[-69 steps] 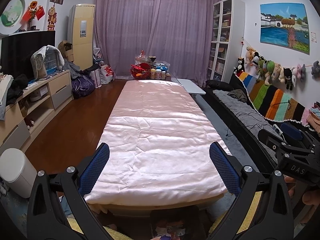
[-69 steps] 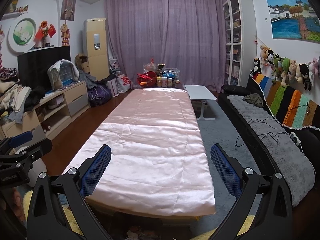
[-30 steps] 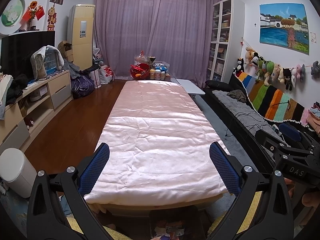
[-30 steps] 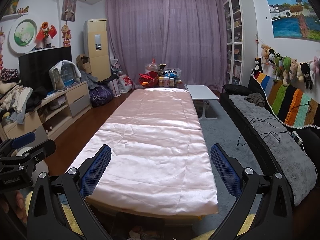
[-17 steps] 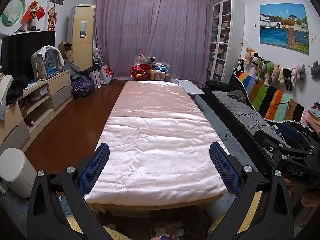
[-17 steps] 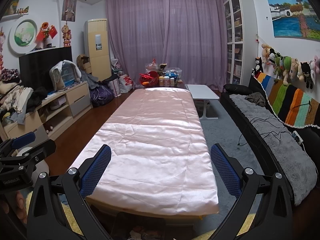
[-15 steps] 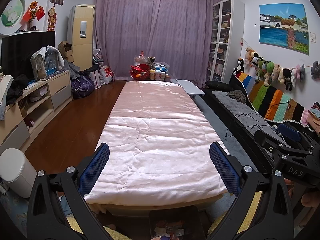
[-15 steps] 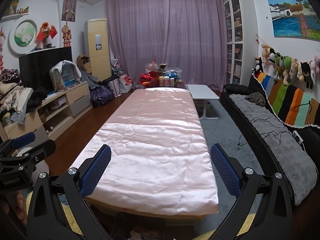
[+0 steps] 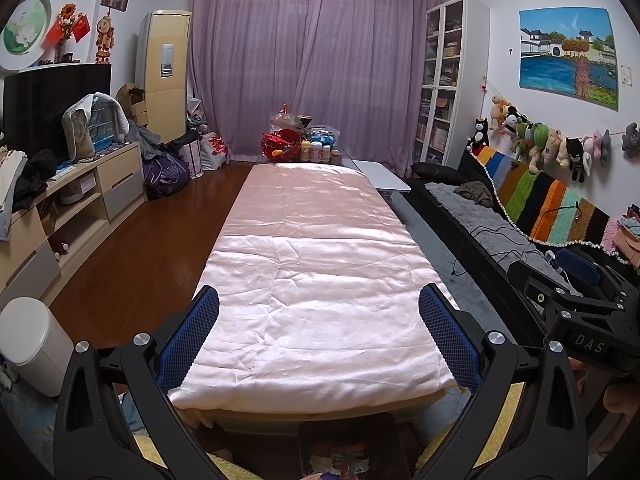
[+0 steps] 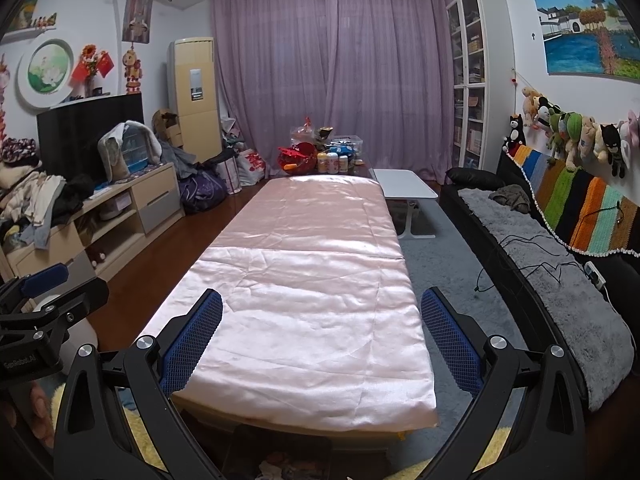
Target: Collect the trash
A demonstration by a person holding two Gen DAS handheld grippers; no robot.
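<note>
Pink satin cloth [image 9: 316,260], smooth and bare, draped over a long low table down the middle of a cluttered living room. No wrapper, tissue or scrap visible anywhere on it.

Left gripper [image 9: 319,312] of black plastic with blue mesh pads [image 9: 188,340]: spread wide, holding nothing, aimed along the cloth. Right gripper [image 10: 320,316], same build: likewise splayed and empty, held level beside the left one.

Almost nothing different from the views of the last two seconds: same aim, same spread of the fingers, only a faint drift of the right camera. Both tools held level above the near end of the table, with no reach under way.

Likely trash: crumpled coloured scraps [image 9: 340,458] inside a dark open container [image 9: 348,426] on the floor, just under the near end of the table, at the bottom edge of both views. Too cropped to name the pieces. White cylindrical lidded bin [image 9: 30,344] on the floor to the left, well apart from the table.

Bare cloth and filled container: a fit for litter already gathered, or equally for a pause before litter lying out of view. No telling which from so still a stretch.
</note>
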